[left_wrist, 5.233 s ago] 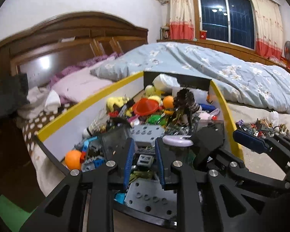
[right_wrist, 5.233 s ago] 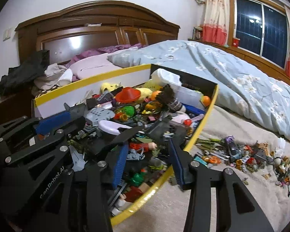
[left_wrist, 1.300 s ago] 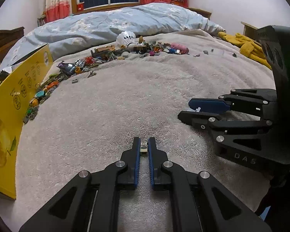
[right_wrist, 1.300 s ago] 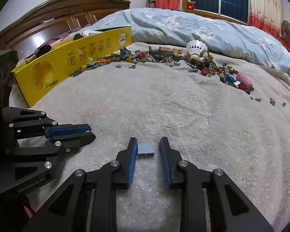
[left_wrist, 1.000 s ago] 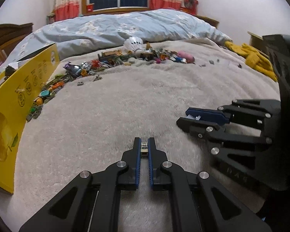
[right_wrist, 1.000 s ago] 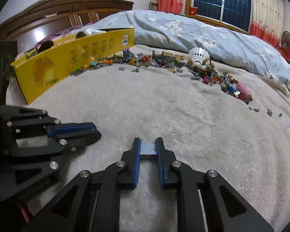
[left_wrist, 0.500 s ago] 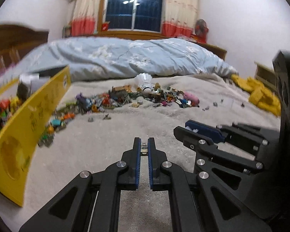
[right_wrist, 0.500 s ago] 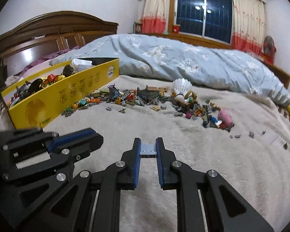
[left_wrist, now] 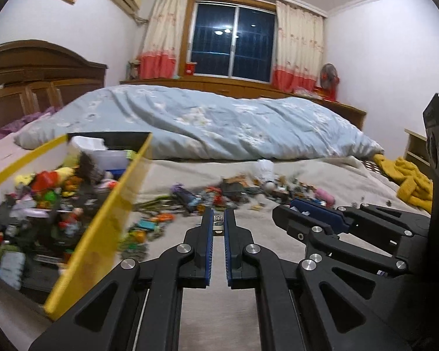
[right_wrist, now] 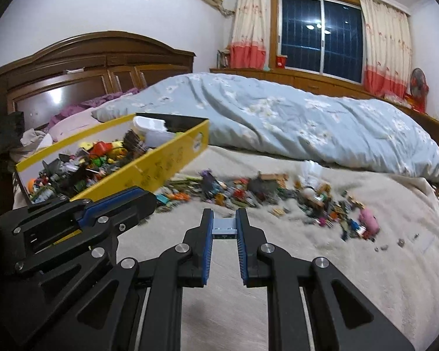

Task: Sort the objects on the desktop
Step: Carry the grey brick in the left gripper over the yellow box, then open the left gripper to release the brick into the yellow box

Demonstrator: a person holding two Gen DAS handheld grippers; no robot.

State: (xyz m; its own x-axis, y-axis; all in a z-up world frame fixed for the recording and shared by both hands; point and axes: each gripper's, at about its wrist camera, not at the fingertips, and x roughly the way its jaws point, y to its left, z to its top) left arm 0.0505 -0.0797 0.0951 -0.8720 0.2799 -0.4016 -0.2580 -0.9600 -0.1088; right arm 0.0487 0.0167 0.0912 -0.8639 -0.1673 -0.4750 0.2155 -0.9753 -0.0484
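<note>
My left gripper (left_wrist: 218, 219) is shut on a small pale brick (left_wrist: 218, 224), held above the beige blanket. My right gripper (right_wrist: 224, 219) is shut on a light blue brick (right_wrist: 224, 229), also in the air. In the left wrist view the right gripper (left_wrist: 295, 207) shows at the right; in the right wrist view the left gripper (right_wrist: 143, 197) shows at the left. A yellow box (right_wrist: 161, 163) full of mixed toys lies ahead and to the left. A band of small toy pieces (right_wrist: 263, 193) is strewn across the blanket beyond both grippers.
A light blue quilt (right_wrist: 292, 117) is heaped behind the toys. A white shuttlecock (right_wrist: 310, 172) and a pink toy (right_wrist: 368, 219) lie in the strewn band. A yellow cloth (left_wrist: 409, 181) lies at the far right. The dark wooden headboard (right_wrist: 87, 67) stands at the left.
Both grippers have risen off the blanket with their bricks still gripped and have tilted up, so the yellow box, the quilt and the window now fill the view.
</note>
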